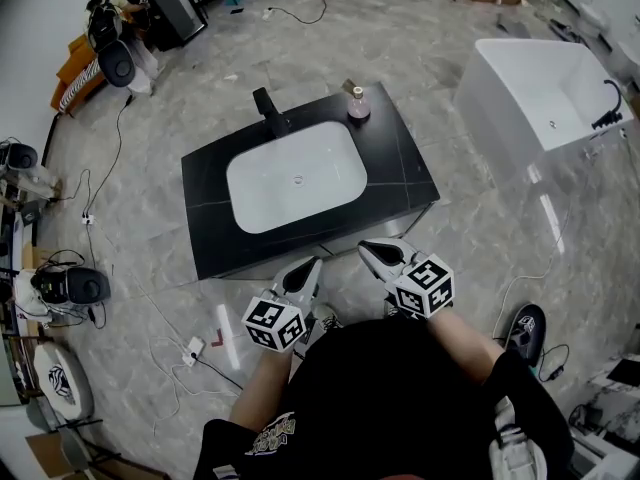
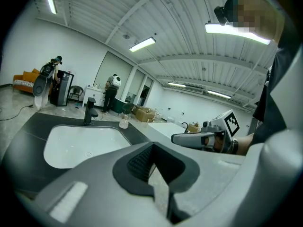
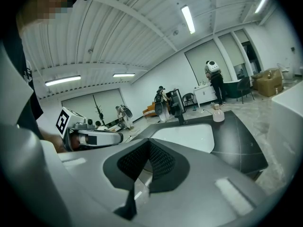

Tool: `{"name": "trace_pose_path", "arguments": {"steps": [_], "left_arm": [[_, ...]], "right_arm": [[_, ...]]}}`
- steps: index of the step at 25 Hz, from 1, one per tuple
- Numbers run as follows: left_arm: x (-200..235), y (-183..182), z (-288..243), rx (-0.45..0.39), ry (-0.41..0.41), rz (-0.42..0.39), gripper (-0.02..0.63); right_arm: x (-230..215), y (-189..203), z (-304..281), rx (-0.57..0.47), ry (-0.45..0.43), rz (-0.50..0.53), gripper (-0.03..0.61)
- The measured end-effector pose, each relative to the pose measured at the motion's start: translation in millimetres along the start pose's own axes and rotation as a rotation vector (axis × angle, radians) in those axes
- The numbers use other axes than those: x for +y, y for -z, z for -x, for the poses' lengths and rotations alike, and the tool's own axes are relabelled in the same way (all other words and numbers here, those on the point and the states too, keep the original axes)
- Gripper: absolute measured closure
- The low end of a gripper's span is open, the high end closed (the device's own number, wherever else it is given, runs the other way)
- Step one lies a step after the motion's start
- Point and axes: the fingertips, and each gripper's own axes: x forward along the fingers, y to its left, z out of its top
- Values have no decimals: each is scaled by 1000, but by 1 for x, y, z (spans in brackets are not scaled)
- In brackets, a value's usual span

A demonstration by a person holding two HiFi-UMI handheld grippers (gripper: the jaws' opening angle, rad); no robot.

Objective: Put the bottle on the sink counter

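Black stone sink counter [image 1: 400,173] carries the small pinkish round bottle [image 1: 358,103], upright at its far corner. My left claw [image 1: 300,276] and right claw [image 1: 385,256] are both closed, empty, well apart from it. A careless reach could topple it.

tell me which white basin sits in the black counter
The shallow rounded basin at centre, sunk in the black counter near the bottle; the other white tub stands alone on the floor at right.
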Motion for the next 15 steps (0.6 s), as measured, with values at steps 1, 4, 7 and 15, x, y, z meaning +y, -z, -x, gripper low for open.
{"name": "trace_pose_path", "arguments": {"steps": [1,4,7,15], "left_arm": [[2,-1,1,0,1,0,614],[7,-2,5,1,6,1,613],[11,-2,9,1,9,3,614],[15,-1,14,1,8,3,614]], "right_arm": [[1,0,-2,-1,2,0,551],[5,-2,-5,-7,11,1,551],[10,-5,-9,-13,12,5,551],[14,-5,-15,-21,11,9,551]]}}
